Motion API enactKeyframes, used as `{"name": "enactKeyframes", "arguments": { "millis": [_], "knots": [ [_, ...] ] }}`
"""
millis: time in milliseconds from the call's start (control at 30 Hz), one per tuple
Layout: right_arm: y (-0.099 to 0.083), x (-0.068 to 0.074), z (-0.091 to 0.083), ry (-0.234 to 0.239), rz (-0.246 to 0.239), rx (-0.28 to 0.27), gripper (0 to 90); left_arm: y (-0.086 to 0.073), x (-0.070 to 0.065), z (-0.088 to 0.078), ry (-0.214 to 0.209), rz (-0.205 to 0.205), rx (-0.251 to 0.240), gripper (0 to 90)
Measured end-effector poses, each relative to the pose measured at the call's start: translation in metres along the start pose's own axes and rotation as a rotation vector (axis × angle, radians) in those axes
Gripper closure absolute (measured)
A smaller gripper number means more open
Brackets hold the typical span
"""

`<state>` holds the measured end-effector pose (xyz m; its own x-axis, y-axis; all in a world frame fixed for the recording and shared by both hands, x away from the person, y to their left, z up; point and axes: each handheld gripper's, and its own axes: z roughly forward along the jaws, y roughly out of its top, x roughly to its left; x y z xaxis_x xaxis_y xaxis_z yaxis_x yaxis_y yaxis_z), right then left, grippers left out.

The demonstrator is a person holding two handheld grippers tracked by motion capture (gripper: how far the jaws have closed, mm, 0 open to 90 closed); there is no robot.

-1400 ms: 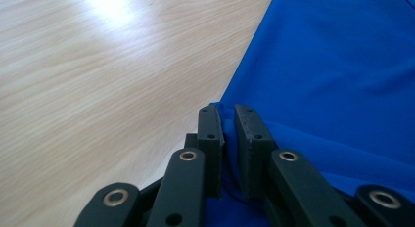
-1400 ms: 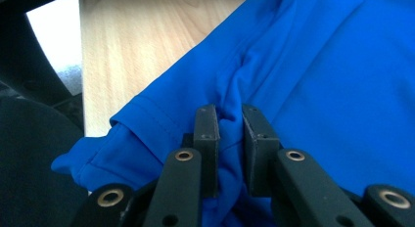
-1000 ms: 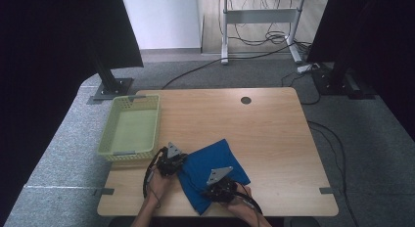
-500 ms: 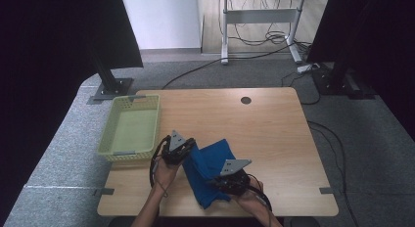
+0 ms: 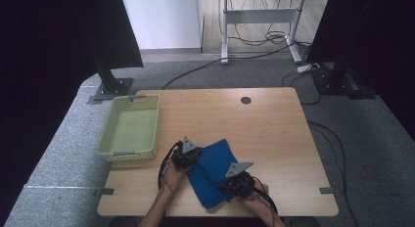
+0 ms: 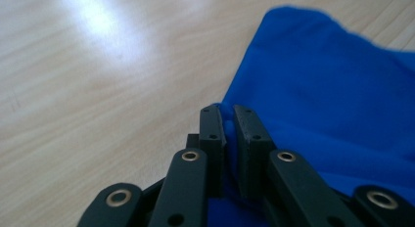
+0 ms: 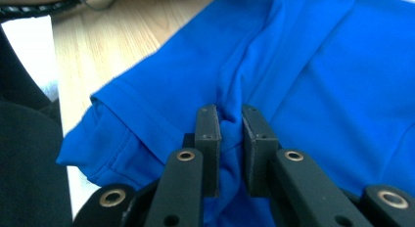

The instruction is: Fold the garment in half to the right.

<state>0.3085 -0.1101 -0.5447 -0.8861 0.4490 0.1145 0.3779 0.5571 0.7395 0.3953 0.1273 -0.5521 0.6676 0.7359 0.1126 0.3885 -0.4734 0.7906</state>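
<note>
The left claw [image 5: 187, 155] is nearly pressed together, pinching an edge of the blue cloth [image 5: 211, 171] between its jaws; in the left gripper view [image 6: 229, 120] a fold of the fabric [image 6: 333, 114] sits in the narrow gap, and the jaws have just been easing open a little with the cloth between them. The right claw [image 5: 234, 179] is likewise pinching a bunched ridge of the same cloth [image 7: 303, 75], seen in the right gripper view [image 7: 230, 122]. The cloth lies rumpled on the near part of the worktop [image 5: 254, 129], between the two hands. Counted: two claws, one blue cloth, one green basket [image 5: 131, 129] at the worktop's left side.
</note>
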Motion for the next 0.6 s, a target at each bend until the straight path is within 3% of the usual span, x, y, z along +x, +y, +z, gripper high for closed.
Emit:
{"name": "enactKeyframes", "arguments": {
  "millis": [233,600],
  "knots": [
    [-0.001,0.003,0.006,0.012,-0.002,0.010,79.2,-0.010,0.005,-0.013,0.008,-0.005,0.018,82.0],
    [0.014,0.026,0.029,0.077,-0.053,0.010,78.9,-0.029,0.017,-0.041,0.037,-0.036,0.059,81.9]
  ]
}}
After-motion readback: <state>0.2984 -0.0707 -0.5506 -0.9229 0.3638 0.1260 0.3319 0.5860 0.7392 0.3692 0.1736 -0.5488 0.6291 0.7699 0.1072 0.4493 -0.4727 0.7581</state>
